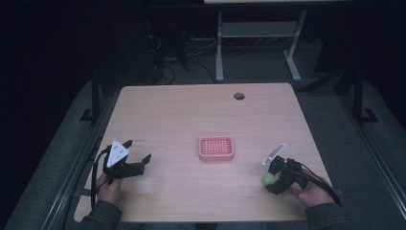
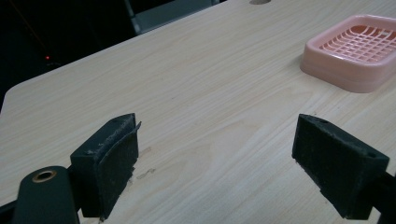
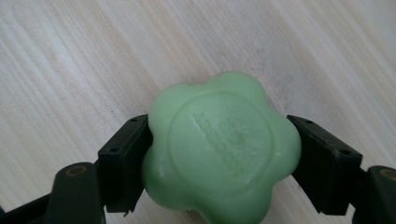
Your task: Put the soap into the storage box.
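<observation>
The high view looks forward and down from above the person's side, taking in the whole pale wooden surface with the pink slotted plastic soap tray near its middle. The left gripper view rides low, close to the surface, and shares that tray. The right gripper view looks steeply down, very near the wood grain.
</observation>
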### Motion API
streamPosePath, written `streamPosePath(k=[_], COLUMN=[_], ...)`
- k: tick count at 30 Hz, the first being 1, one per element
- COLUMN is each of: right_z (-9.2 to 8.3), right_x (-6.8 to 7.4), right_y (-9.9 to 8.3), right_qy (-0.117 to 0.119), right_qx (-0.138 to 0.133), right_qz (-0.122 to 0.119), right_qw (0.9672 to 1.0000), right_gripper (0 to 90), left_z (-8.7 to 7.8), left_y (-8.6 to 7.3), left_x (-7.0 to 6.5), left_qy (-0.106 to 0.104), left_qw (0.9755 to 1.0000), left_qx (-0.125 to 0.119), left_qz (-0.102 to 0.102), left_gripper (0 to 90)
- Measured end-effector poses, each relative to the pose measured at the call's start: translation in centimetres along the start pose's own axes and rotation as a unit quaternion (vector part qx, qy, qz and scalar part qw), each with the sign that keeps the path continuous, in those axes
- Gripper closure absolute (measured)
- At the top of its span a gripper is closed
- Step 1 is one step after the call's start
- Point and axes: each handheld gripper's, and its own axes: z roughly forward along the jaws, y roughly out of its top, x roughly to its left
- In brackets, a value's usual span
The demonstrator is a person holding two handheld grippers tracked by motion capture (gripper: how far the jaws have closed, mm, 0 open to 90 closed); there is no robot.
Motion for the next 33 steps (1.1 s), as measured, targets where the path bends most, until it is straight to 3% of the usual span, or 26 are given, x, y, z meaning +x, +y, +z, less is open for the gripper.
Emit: streamPosePath(k=[8,11,14,18,21,26,33], right_z=[0.2,0.2,0.7,0.7,0.8,1.1,1.0], right_x=[0.1,0.0,-0.1,-0.3,-0.4,-0.8,-0.9], right_y=[0.1,-0.2,-0.2,-0.5,-0.4,-0.1,-0.2], right_qy=[-0.007,-0.001,0.001,0.006,0.008,0.028,0.029], right_qx=[0.009,0.002,0.026,0.016,0.024,0.039,0.034], right_qz=[-0.014,-0.004,0.001,0.005,0.013,0.032,0.020], right_qw=[0.9998,1.0000,0.9997,0.9999,0.9996,0.9983,0.9988], right_gripper=[26.0,26.1,26.1,26.0,25.7,24.9,25.9], left_z=[-0.1,0.0,0.0,0.0,0.0,0.0,0.0], left_y=[0.0,0.0,0.1,0.1,0.1,0.1,0.1], left_x=[0.0,0.0,0.0,0.0,0.0,-0.1,-0.1], left_qy=[0.000,-0.001,-0.001,-0.001,-0.002,-0.002,-0.003], left_qw=[1.0000,1.0000,1.0000,1.0000,1.0000,1.0000,1.0000], left_qx=[-0.005,-0.001,0.000,0.000,0.000,0.000,0.000], left_qz=[0.000,0.000,0.002,0.001,0.002,0.003,0.005], left_gripper=[14.1,14.1,14.1,14.1,14.1,14.1,14.1])
